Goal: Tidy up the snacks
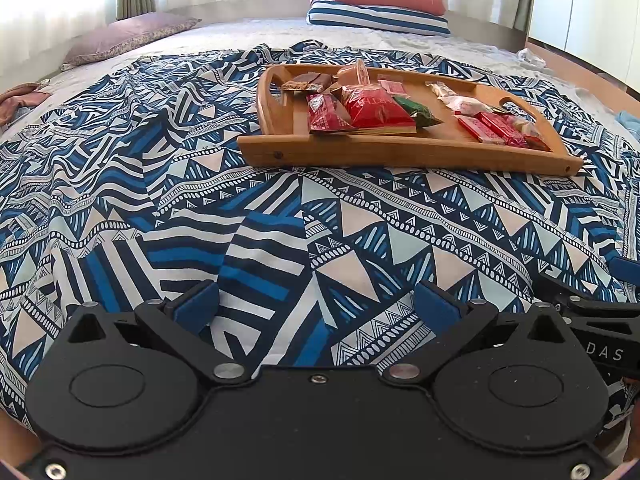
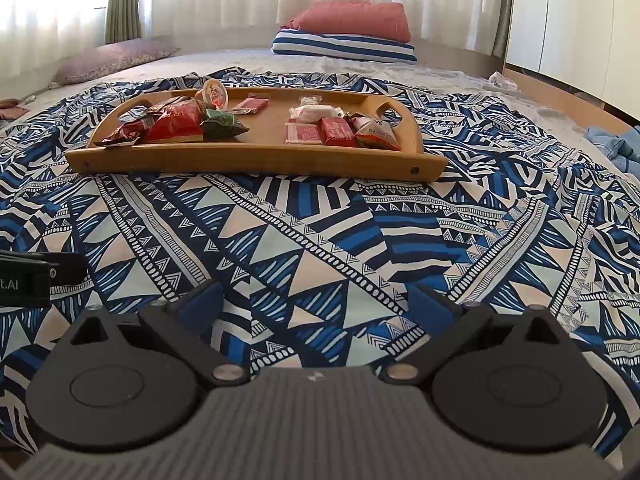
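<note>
Left wrist view: the left gripper [image 1: 316,304] hovers with jaws spread and empty over the blue-and-white patterned bedspread [image 1: 280,216]. Right gripper [image 2: 316,304] likewise, jaws spread. Ahead on the bed, a wooden handled tray [image 2: 256,164] holds red, green and white snack packets [image 2: 180,122].

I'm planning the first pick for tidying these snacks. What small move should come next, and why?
Probably move the right gripper forward toward the wooden tray. Both it and the left gripper are open, empty and hang over the patterned blanket, short of the tray, while the red packets lie near its front right edge.
</note>
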Demonstrator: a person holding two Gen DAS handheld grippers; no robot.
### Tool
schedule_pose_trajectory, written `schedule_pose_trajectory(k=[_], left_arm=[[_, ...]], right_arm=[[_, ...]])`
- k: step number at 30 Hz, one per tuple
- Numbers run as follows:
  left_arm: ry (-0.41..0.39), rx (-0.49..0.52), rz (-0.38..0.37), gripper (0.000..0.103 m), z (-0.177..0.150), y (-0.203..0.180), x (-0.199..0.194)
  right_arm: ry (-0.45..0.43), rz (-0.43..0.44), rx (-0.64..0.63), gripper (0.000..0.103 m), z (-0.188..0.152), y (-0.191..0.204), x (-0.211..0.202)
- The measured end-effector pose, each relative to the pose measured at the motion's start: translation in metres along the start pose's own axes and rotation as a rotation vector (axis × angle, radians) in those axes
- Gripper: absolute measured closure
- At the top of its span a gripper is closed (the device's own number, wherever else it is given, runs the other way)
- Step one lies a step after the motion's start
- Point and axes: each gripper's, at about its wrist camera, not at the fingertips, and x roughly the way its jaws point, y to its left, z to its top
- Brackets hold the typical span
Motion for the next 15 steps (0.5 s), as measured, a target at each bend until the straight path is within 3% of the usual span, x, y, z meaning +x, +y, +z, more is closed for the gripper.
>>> schedule_pose_trajectory(k=[15], left_arm=[[-0.003,0.0,-0.002,0.0,-0.0006,-0.0015,0.0007]], right_arm=[[0.001,0.0,-0.001,0.0,0.0003,0.0001,0.0001]])
